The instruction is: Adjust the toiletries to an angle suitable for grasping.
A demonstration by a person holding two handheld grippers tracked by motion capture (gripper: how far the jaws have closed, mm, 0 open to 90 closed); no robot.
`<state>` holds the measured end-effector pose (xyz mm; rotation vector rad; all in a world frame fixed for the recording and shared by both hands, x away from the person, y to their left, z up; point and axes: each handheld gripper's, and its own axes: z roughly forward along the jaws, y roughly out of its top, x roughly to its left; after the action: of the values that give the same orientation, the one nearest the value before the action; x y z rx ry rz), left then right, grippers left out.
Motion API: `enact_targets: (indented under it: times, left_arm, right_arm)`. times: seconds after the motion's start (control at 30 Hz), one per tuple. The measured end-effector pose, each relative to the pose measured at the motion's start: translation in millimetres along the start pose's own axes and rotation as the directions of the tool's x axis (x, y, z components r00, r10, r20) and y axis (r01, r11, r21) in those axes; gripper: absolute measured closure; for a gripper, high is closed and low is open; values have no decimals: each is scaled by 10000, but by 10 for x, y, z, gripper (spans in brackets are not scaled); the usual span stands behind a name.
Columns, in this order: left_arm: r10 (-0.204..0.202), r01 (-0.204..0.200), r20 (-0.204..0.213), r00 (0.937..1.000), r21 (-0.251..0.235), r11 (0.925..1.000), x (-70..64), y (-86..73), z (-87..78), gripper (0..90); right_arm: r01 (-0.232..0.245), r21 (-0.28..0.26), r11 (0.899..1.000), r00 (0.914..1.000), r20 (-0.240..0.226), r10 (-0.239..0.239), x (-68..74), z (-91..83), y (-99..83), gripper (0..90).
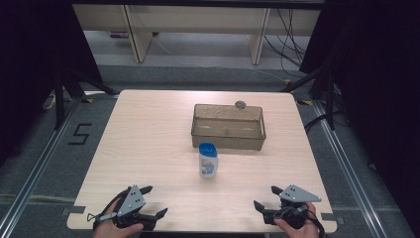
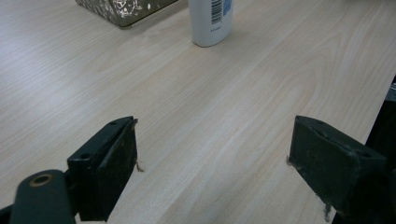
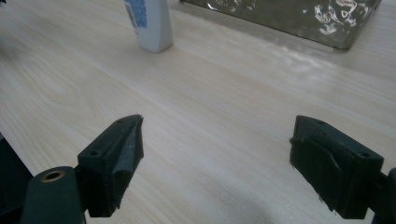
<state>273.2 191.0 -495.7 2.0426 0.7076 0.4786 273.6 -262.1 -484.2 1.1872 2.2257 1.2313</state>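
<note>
Near edge of table point(image 1: 148, 148): left gripper point(image 1: 152, 202) and right gripper point(image 1: 263, 197) both rest low by the person's hands, jaws wide apart, nothing btwn them. Left gripper view has its own gripper point(image 2: 212, 154) spread over bare wood; same for the right gripper point(image 3: 217, 149) in the right gripper view.

Mid-table: white bottle point(image 1: 208, 160) w/ blue cap, upright, just in front of the clear plastic bin point(image 1: 228, 127), near it but apart. Small round grey object point(image 1: 240, 104) sits at the bin's far rim; can't tell what it is.

Step, as I judge it: start pose, reach not begun. Likely job is bottle into bin. Next move calls for one gripper to go fwd, straddle the bottle body, close w/o tipping it.

Views differ: the high view gives the cap and bin interior, which looks empty. Left gripper view shows a barcode on the bottle point(image 2: 211, 21); right gripper view shows blue label print point(image 3: 148, 23) and glare on the bin wall point(image 3: 299, 18).
</note>
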Motion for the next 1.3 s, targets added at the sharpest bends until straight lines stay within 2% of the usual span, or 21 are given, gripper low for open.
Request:
enact_targets:
  times: [0.07,0.13,0.23,0.3,0.33,0.37,0.4,0.43,0.47,0.5,0.8,0.87,0.9,0.97,1.0,1.1,1.17,1.2,1.23,1.27,1.3]
  left_arm:
    - [37,-37,6,10000,-10,10000,0,4,0,147]
    - [25,-25,30,10000,-8,10000,-6,3,2,147]
    - [28,-28,63,10000,6,10000,1,7,-5,147]
    - [29,-29,-15,10000,-117,9999,-3,6,-1,147]
    - [74,-74,-21,10000,-12,10000,1,7,-8,147]
    - [143,-143,33,9999,82,9999,11,9,-11,147]
    - [238,-238,6,9997,147,9996,16,10,-14,147]
    - [-4,5,75,10000,-67,10000,-4,6,0,147]
    - [-31,32,25,10000,-65,10000,-11,4,1,147]
    - [-39,39,33,10000,-74,10000,-10,4,2,147]
    - [41,-41,9,10000,-29,10000,-5,6,1,147]
    - [19,-19,13,10000,-3,10000,-2,3,0,147]
    - [32,-32,0,10000,-3,10000,0,4,0,147]
    - [20,-20,35,10000,15,10000,-3,2,3,147]
    - [27,-27,6,10000,99,9999,-5,2,0,147]
    - [61,-61,46,10000,99,9999,0,1,3,148]
    - [-34,34,34,10000,65,10000,-3,-1,4,147]
    - [-51,51,36,10000,32,10000,-1,-2,6,147]
    - [-19,19,-18,10000,56,10000,0,0,4,147]
    - [-12,12,-12,10000,34,10000,-3,0,5,147]
    - [1,-1,14,10000,90,10000,-5,1,1,147]
  right_arm:
    - [240,-215,9995,9996,-133,-243,-16,2,10,172]
    - [228,-352,9991,9991,-336,-240,-9,12,12,166]
    - [465,-435,9980,9982,-354,-481,-4,16,22,155]
    - [461,-610,9971,9980,-413,-486,0,26,25,155]
    - [1,-425,9991,9987,-508,-22,34,4,26,155]
    - [389,-644,9972,9980,-463,-419,6,12,33,155]
    - [451,-575,9973,9975,-510,-481,-1,7,35,155]
    - [424,-577,9974,9976,-518,-454,-1,5,35,155]
    - [424,-591,9974,9976,-515,-455,-3,5,37,155]
    - [256,-569,9981,9978,-601,-290,8,4,38,155]
    - [587,-769,9953,9958,-659,-638,11,37,73,158]
    - [291,-760,9967,9973,-652,-341,41,40,76,159]
    - [612,-902,9940,9959,-607,-669,21,47,88,159]
    - [421,-927,9948,9958,-776,-493,25,73,96,161]
    - [674,-866,9940,9955,-606,-728,12,65,109,163]
    - [772,-983,9922,9941,-682,-841,9,103,128,175]
    - [466,-808,9956,9955,-780,-529,48,92,141,175]
    - [705,-973,9928,9939,-775,-782,38,103,156,175]
    - [461,-841,9954,9956,-775,-527,57,91,162,175]
    - [985,-1081,9892,9918,-702,-1065,22,111,184,175]
    - [953,-1161,9887,9915,-778,-1047,23,127,192,175]
